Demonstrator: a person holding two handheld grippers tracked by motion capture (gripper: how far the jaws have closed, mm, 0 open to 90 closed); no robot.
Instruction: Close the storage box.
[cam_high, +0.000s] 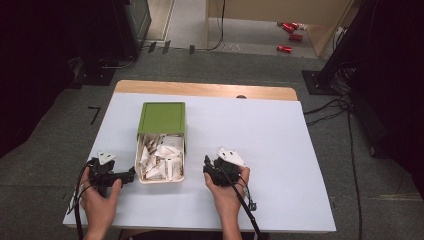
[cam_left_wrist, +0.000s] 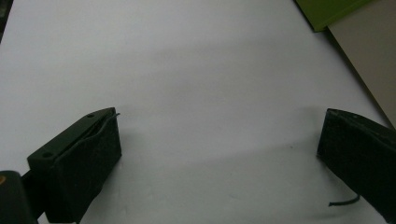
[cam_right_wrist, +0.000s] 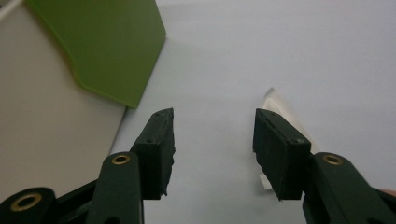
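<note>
— Grey carpet all round, and a white table (cam_high: 280, 150) in the middle of it. What is the work here?

— It looks to centre on the box (cam_high: 161, 172), a cream tub standing left of the table's middle, full of small white packets (cam_high: 162, 159). Its green lid (cam_high: 161, 118) lies over the far end, so the near part stands open.

— Has anything come out yet?

— One thing, perhaps. In the right gripper view a small clear packet (cam_right_wrist: 280, 105) lies flat on the table, partly hidden behind the right-hand jaw. I cannot tell whether it came from the box. In the high view it is too faint to pick out.

— And the grippers?

— The right gripper (cam_high: 210, 167) sits just right of the box, low over the table. Its jaws stand moderately apart with nothing between them; the packet lies beside them, not gripped. The left gripper (cam_high: 131, 176) is at the box's near left corner, close to the wall. Its jaws are spread wide and hold nothing, with bare table between them.

— So how far along?

— Early, I would judge. The box is open and still heaped, and both grippers are empty. Nearly all the packets are left to handle.
</note>
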